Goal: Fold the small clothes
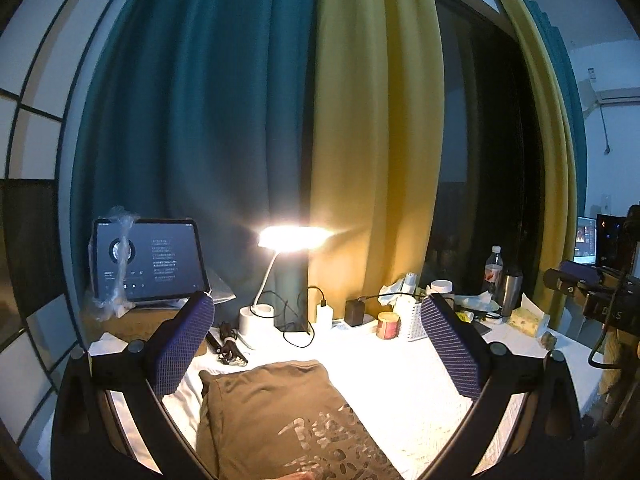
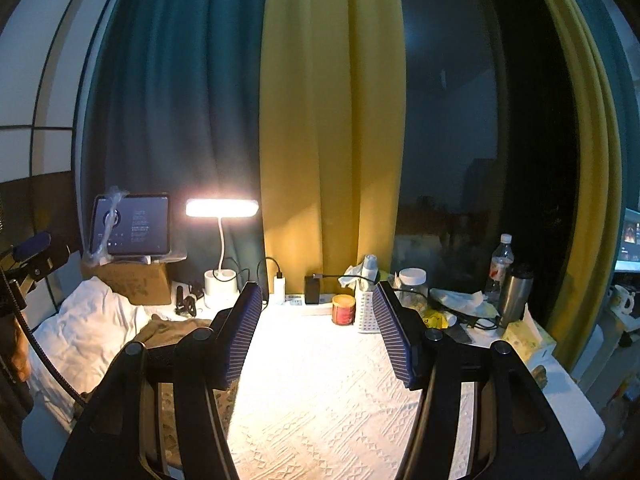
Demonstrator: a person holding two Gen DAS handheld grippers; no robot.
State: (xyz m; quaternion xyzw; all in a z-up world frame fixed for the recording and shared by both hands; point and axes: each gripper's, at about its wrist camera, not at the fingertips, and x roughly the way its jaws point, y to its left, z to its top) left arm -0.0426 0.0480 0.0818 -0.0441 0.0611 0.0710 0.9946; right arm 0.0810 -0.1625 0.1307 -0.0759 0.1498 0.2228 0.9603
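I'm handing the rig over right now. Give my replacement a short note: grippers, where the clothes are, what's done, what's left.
Left gripper: open, empty, above the brown printed garment.
Right gripper: open, empty, over bare white textured cloth.
The garment lies on the cloth in front of the desk lamp, top edge looks folded, print up. White fabric is bunched at far left.
Done: possibly one fold; can't confirm.
Left: finish folding, then check the white fabric.
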